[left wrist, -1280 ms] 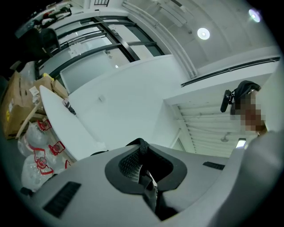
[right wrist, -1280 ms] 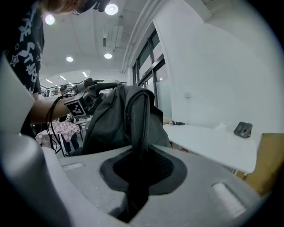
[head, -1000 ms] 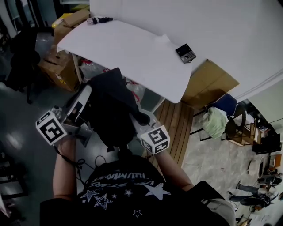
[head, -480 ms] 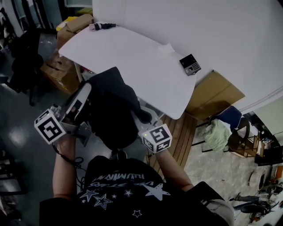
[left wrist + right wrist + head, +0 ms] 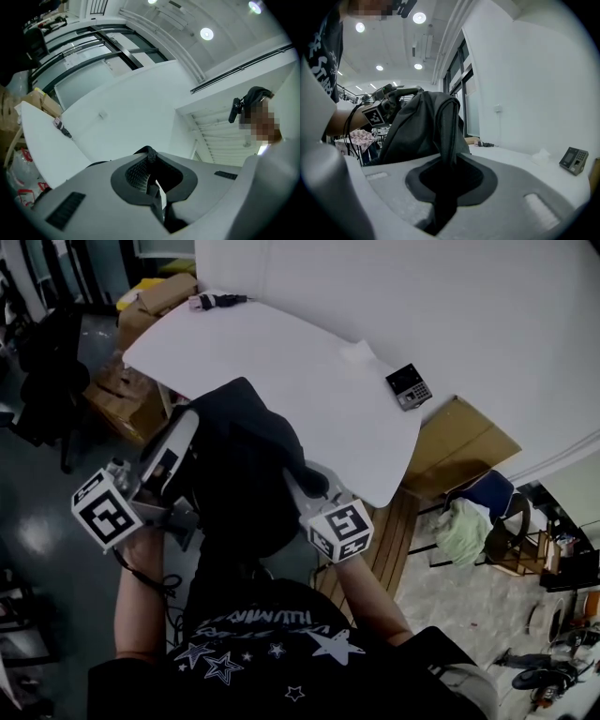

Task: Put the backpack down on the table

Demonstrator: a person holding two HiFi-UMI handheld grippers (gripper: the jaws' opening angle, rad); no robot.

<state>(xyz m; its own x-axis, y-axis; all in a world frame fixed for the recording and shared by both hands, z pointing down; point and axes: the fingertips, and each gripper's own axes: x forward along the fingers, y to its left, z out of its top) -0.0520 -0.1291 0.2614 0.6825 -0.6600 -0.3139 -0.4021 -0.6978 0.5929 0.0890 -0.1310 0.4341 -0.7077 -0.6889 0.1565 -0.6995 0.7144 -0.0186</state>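
A black backpack (image 5: 241, 468) hangs in the air between my two grippers, its top overlapping the near edge of the white table (image 5: 281, 357). My left gripper (image 5: 185, 430) holds its left side, shut on a mesh strap (image 5: 140, 172) that pokes up between the jaws. On the right side my right gripper (image 5: 313, 487) is shut on a black strap (image 5: 446, 154) running down from the backpack's body (image 5: 422, 129). The bag's lower part is hidden behind the person's chest in the head view.
On the table lie a small black keypad device (image 5: 409, 386), a white crumpled paper (image 5: 359, 351) and a dark object (image 5: 214, 302) at the far end. Cardboard boxes (image 5: 141, 315) stand left of it, a brown board (image 5: 459, 442) leans at the right.
Both grippers have carried the backpack up and forward toward the table; its top now overlaps the table's near edge. Both grips are unchanged.
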